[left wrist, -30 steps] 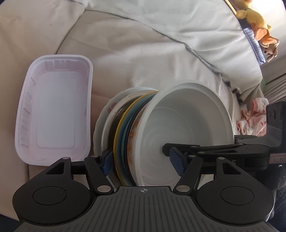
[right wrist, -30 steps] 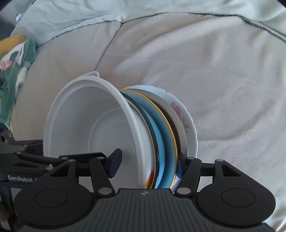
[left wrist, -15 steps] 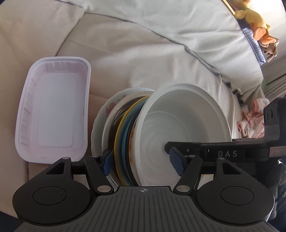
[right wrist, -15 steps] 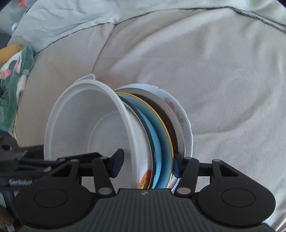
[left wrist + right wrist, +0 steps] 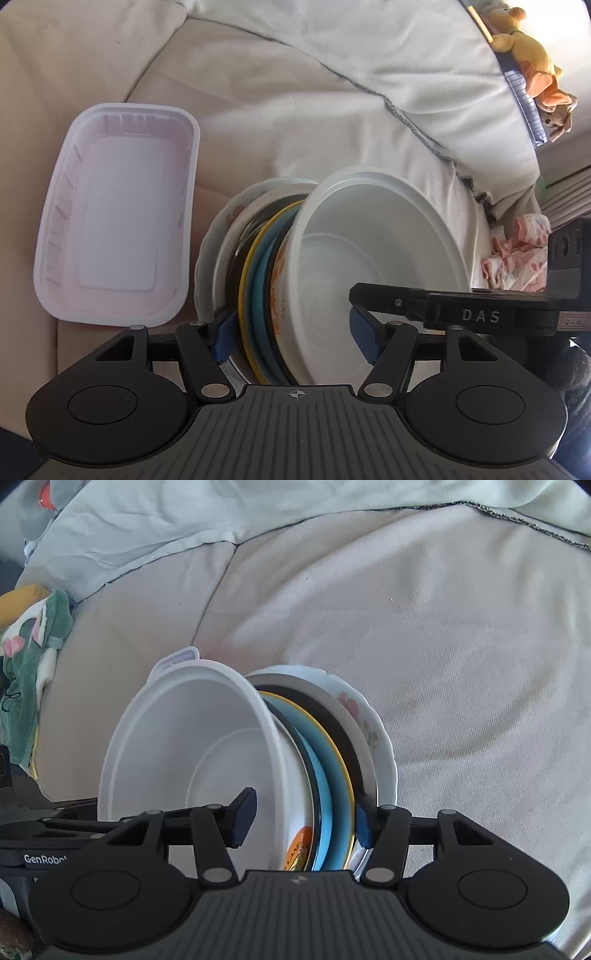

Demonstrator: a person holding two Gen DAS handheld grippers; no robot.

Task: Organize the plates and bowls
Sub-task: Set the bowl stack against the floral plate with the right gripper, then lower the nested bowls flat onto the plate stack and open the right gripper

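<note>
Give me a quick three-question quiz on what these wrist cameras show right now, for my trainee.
1. Multiple choice: the stack of dishes is A) lying flat, B) standing on edge, C) inside a sink.
2. True or false: the white tray holds a plate.
3. Fill in: the plate at the end of the stack farthest from the white bowl has a ____ pattern.

Key: 1 B. 2 False, it is empty and lies beside the stack. 3 Flower; it is the flowered plate.
</note>
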